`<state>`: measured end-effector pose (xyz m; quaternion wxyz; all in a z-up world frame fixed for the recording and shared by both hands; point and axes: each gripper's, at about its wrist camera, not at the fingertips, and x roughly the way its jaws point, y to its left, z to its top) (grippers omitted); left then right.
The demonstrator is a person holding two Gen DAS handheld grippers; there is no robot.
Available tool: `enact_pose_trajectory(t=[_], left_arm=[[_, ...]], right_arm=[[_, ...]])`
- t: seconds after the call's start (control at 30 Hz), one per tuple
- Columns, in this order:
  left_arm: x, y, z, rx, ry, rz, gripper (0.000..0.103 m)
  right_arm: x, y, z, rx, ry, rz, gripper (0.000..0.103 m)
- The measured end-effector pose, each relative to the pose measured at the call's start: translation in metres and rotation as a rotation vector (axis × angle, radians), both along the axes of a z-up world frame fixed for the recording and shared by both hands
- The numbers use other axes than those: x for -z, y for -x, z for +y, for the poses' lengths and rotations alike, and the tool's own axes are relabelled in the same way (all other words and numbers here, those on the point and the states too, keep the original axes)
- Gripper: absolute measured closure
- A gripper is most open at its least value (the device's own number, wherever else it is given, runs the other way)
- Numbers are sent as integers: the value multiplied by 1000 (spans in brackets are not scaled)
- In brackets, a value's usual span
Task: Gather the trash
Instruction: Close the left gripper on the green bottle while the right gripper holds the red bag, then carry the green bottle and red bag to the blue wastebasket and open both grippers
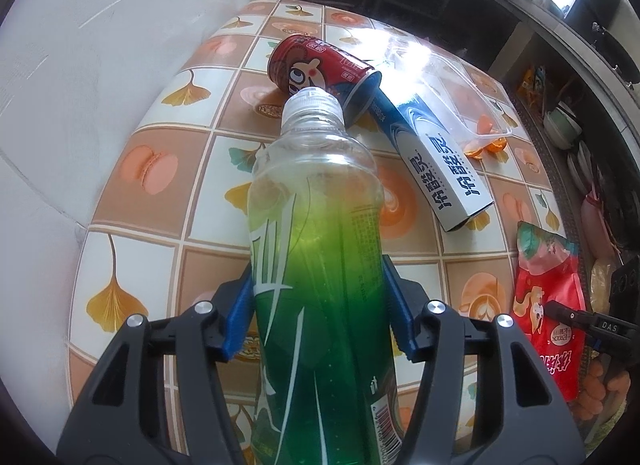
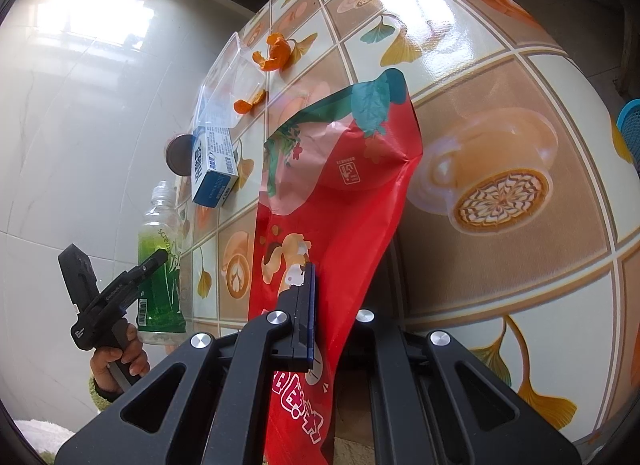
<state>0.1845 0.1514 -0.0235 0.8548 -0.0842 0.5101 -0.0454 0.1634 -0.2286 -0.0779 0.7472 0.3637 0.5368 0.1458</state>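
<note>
Both tools are loaded. Our left gripper [image 1: 320, 297] has its blue pads [image 1: 241, 313] set against the green-labelled part of a clear plastic drink bottle [image 1: 320, 249], about halfway wide, cap [image 1: 314, 102] pointing away from us toward the table. From the right wrist view the bottle [image 2: 160, 265] looks lifted, off the table edge over the floor, a hand [image 2: 120, 361] on the left tool's grip.

Our right gripper [image 2: 332, 305] is pinched nearly shut on a red snack bag [image 2: 340, 193]; we only see the left blue pad [image 2: 308, 313], the far one is behind the foil. The bag drapes forward over the patterned tablecloth [image 2: 520, 77].

Left on the table: a red drink can [image 1: 320, 67] on its side, a blue-white toothpaste box [image 1: 436, 161] touching it, a clear plastic tray [image 1: 460, 93] and orange peel [image 1: 486, 135] just beside the tray.

Our read: both items grabbed, next is carrying them to a bin; a blue basket edge [image 2: 630, 133] shows at far right, but we cannot tell if that is the bin.

- Keep the bottle squeeze steady; a smooth round wall can slip or rotate between flat pads.
- Looks near empty, so light; move evenly anyway.
- Bag is thin and slick, held at one spot; don't swing it, it may slide out.
- Clear the can and box on the way out.
</note>
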Motion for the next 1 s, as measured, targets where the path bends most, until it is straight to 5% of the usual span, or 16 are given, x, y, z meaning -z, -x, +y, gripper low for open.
enact_pose_trajectory(t=[1.0], left_arm=[[-34, 14, -10, 5, -69, -124, 48]], right_arm=[[-8, 0, 2, -3, 0, -32, 99]])
